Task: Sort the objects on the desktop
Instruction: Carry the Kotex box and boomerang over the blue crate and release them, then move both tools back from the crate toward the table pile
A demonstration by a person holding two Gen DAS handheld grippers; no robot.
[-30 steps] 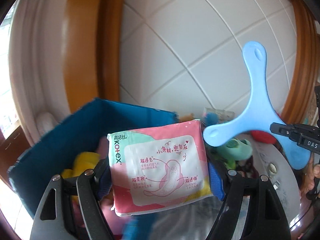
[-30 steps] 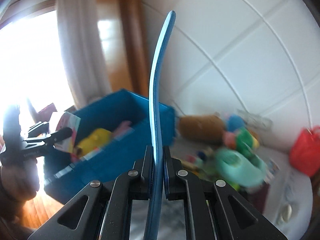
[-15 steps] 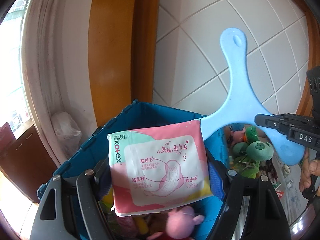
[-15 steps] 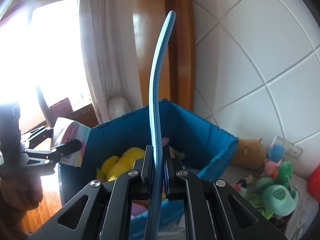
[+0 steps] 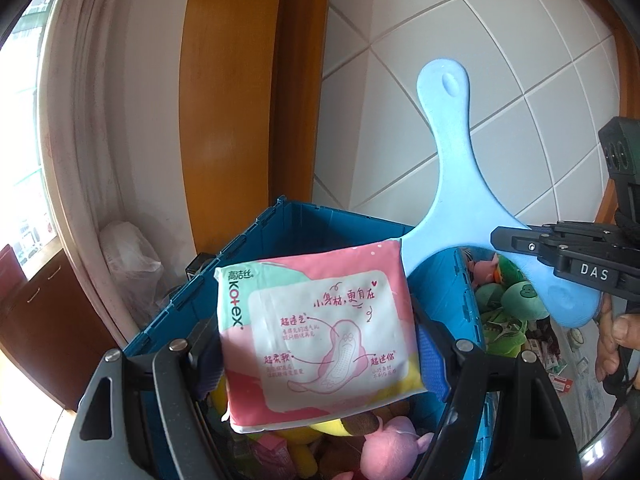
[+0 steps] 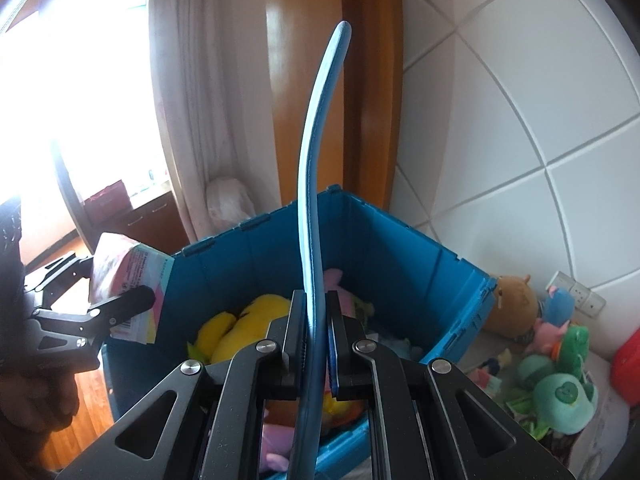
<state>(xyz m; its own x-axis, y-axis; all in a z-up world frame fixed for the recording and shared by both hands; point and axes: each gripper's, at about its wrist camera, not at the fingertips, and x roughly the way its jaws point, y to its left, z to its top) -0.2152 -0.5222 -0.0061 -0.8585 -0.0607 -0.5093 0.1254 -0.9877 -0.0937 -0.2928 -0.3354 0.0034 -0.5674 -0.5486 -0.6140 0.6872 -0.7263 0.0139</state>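
Note:
My left gripper [image 5: 320,354] is shut on a pink and green Kotex pad pack [image 5: 316,332] and holds it above the open blue storage crate [image 5: 256,240]. My right gripper [image 6: 316,320] is shut on a flat light-blue three-armed boomerang [image 6: 312,184], seen edge-on, over the crate [image 6: 400,248]. In the left wrist view the boomerang [image 5: 456,184] stands to the right of the pack, held by the right gripper [image 5: 520,246]. The left gripper with the pack [image 6: 128,280] shows at the crate's left rim in the right wrist view.
The crate holds yellow [image 6: 240,328] and pink [image 5: 392,448] plush toys. More plush toys [image 6: 560,360] lie on the table right of the crate, by a red object [image 6: 628,364]. A tiled wall, wooden frame and curtain stand behind.
Both grippers have moved left, from the toy pile to over the blue crate, carrying the pack and the boomerang. The crate's inside now fills the lower view.

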